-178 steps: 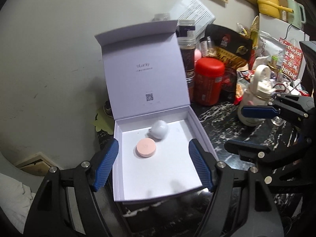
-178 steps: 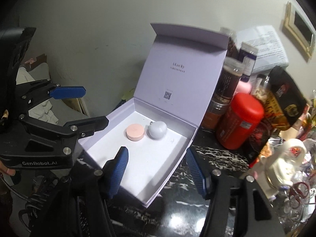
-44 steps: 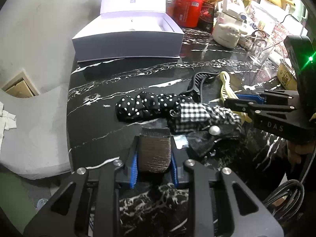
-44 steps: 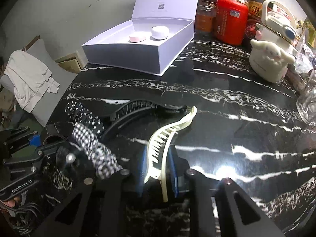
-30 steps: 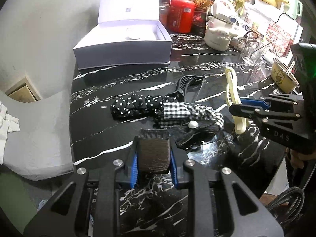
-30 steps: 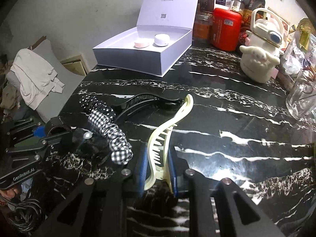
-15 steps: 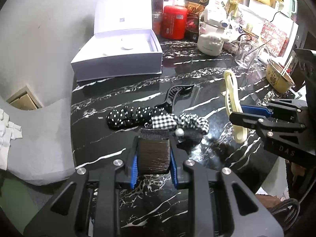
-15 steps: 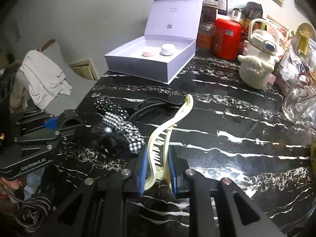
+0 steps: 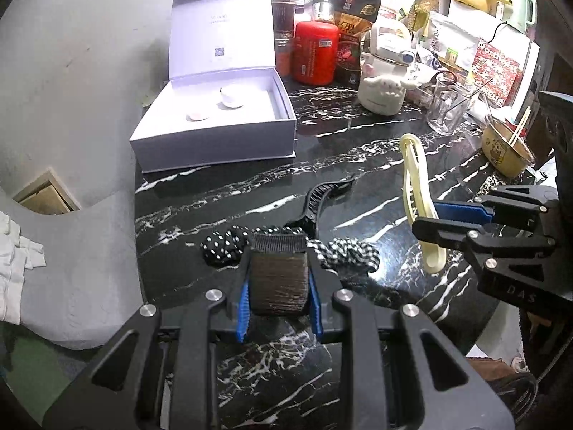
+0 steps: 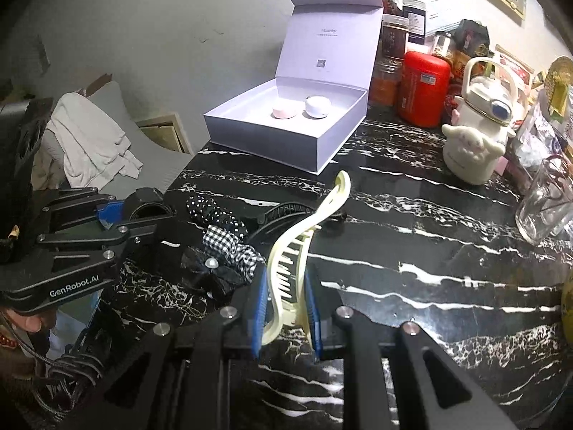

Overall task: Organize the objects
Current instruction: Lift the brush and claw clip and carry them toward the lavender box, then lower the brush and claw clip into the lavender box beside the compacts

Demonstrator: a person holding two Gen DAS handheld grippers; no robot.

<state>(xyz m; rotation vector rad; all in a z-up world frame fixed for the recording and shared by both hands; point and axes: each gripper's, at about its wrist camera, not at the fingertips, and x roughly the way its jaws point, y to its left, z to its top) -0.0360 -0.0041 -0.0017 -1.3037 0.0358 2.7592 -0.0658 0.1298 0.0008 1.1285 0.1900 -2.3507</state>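
Hair accessories are being gathered for the open white box (image 9: 215, 143), which is sitting at the far left of the black marble table (image 9: 250, 186).

From the left wrist camera, the left gripper (image 9: 279, 286) is clamping a dark comb-like hair piece (image 9: 279, 276), held above the table. A polka-dot scrunchie (image 9: 224, 247), a checked scrunchie (image 9: 347, 254) and a black hair clip (image 9: 322, 197) are lying just beyond it, not yet collected. The box is already holding a pink disc (image 9: 197, 116) and a white round case (image 9: 231, 98).

From the right wrist camera, the right gripper (image 10: 286, 308) is pinching a cream claw clip (image 10: 297, 247), its far end pointing toward the box (image 10: 286, 139). Judging by this, two items are in hand and undelivered; several are waiting.
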